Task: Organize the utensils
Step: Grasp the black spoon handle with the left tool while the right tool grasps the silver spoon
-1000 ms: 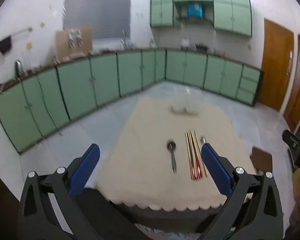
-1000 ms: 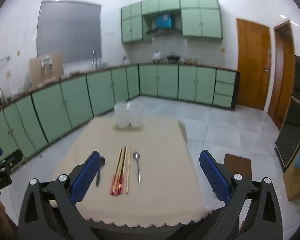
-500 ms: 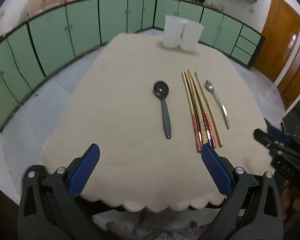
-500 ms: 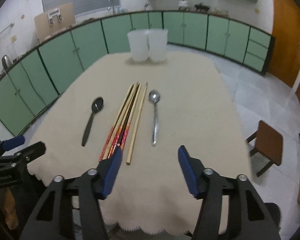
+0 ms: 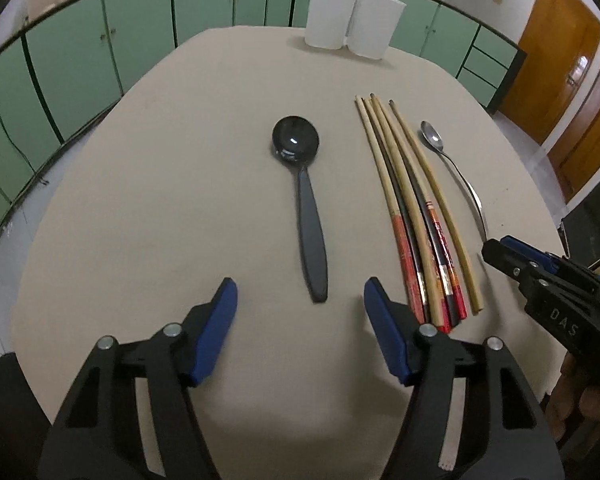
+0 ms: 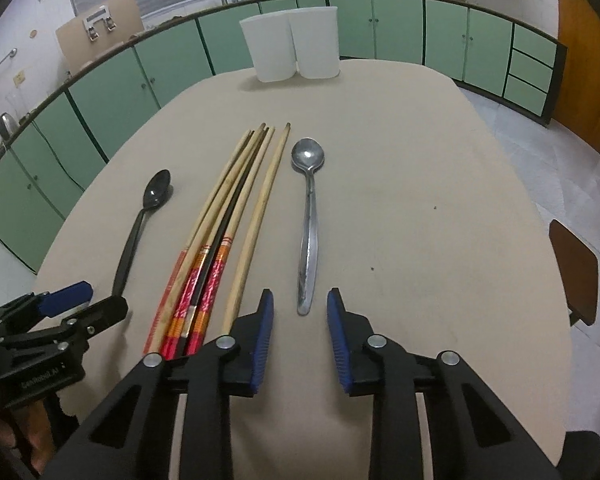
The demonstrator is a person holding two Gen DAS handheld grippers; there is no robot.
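1. Risk at the left: the left hand-held gripper hangs released over the near edge of the bench, its jaws spread to either side of the handle end of the black spoon, not touching it. The handle lies flat and thin on the cloth, so a shallow closing could skate over it or pinch the cloth instead.
2. Risk in the middle: the chopsticks lie bunched just beside both spoons, butts toward the near edge. A jaw coming down wide on either side could nudge the bundle, roll sticks apart, or push one off the near edge.
3. Risk at the right: the right hand-held gripper is also released, jaws straddling the tip of the metal spoon, nothing held. Smooth steel gripped at its very end would likely pivot and droop, or slip out on the way to the white containers at the far edge.
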